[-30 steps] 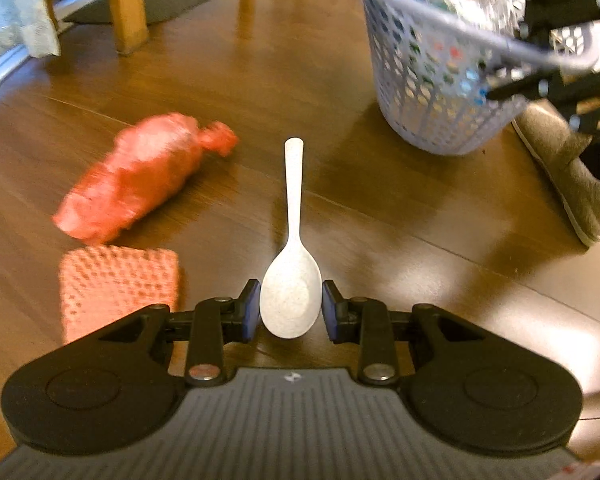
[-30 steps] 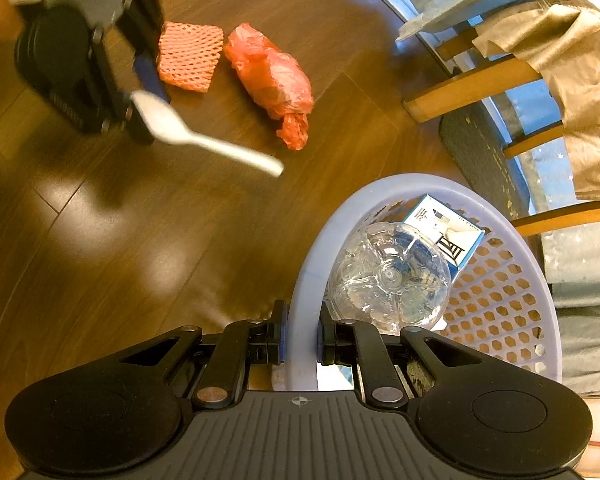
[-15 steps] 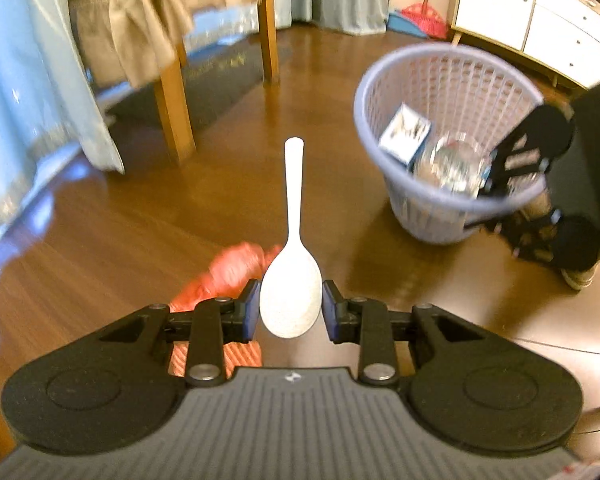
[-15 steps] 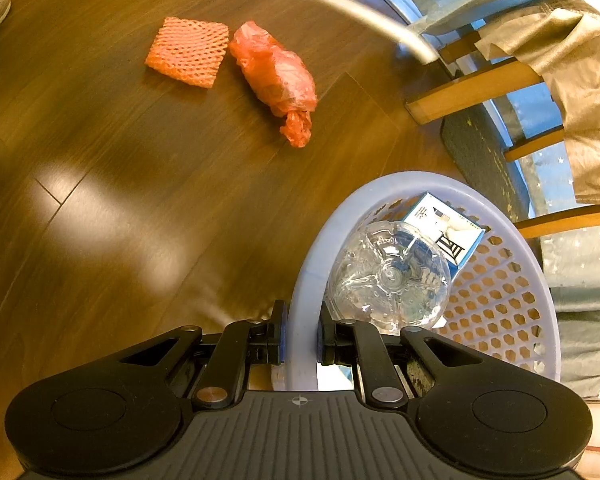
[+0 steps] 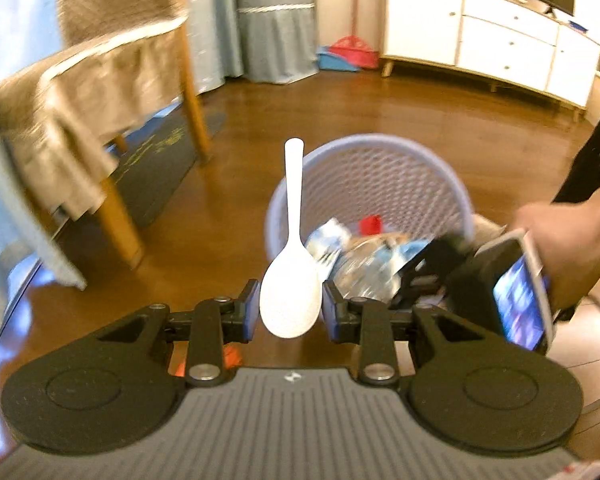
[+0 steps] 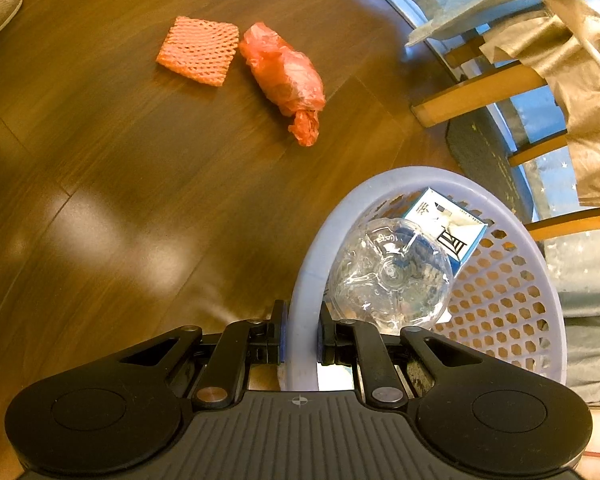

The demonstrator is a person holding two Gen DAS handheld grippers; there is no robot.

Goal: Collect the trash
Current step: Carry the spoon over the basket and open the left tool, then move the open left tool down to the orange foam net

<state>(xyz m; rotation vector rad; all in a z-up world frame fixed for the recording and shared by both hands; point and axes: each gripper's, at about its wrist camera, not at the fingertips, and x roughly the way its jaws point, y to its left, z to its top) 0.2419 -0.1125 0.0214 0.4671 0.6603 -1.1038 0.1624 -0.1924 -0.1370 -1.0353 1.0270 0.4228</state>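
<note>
- Two grippers in play, each pinching something. Left gripper (image 5: 290, 312): jaws closed on the bowl of a white plastic spoon (image 5: 291, 280), pads against either side of the bowl.
- Spoon's long axis runs straight ahead along the fingers; bowl nearest the camera, handle tip pointing away toward the basket's near rim.
- Right gripper (image 6: 300, 340): jaws pressed tight on the rim of the lilac mesh basket (image 6: 512, 300), one pad outside the wall, one inside. Judged to be steadying it for the drop.
- From the left wrist view the spoon hangs in the air above the floor, with the basket (image 5: 380, 168) ahead and below; its handle overlaps the rim in that picture, but whether it is truly over the opening I cannot tell through the fisheye.
- Inside the basket: a clear plastic bottle (image 6: 388, 276) and a small printed carton (image 6: 448, 224). Left view also shows something red in there, too blurred to name.
- Step in hand, as I read it: carrying the spoon to the basket. Next move calls for bringing the handle past the rim, tipping it down, then parting the jaws so the spoon slides in.
- Farther out on the wood floor, not yet collected: a knotted red plastic bag (image 6: 284, 76) and, just beside it, an orange foam net sleeve (image 6: 198, 50).
- Beyond: chair legs (image 6: 476, 96) with tan cloth draped over them; white cabinet (image 5: 488, 40) along the far wall.
</note>
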